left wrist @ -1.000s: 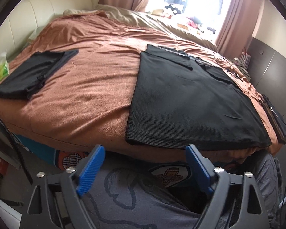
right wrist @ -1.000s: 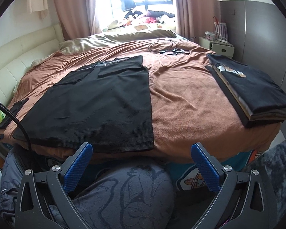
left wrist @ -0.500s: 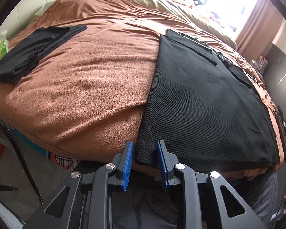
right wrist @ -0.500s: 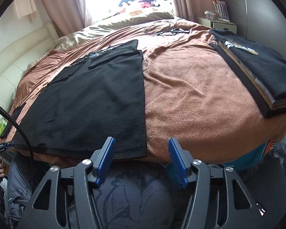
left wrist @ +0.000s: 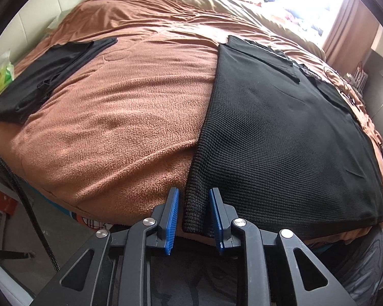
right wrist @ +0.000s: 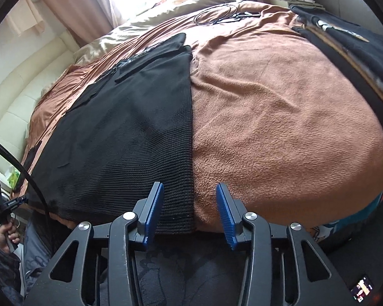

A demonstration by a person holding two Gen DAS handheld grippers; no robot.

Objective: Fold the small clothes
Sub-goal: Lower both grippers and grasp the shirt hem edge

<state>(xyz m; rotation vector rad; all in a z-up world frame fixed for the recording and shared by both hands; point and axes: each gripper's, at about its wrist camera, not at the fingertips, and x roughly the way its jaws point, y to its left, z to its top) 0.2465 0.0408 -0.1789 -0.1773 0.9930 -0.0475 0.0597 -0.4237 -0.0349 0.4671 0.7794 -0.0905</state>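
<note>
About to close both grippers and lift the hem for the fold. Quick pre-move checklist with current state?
1. Left gripper straddles the near left corner of the black garment: ok.
2. Right gripper straddles the near right corner: ok, though the corner sits toward the left finger.
3. Both sets of jaws parted, not yet pinching: ok.
4. Garment flat on the brown blanket: ok.
5. Fold path clear of the folded black item and the stack of folded clothes: ok.
6. Only garment gets pinched, no blanket: cannot tell.
</note>
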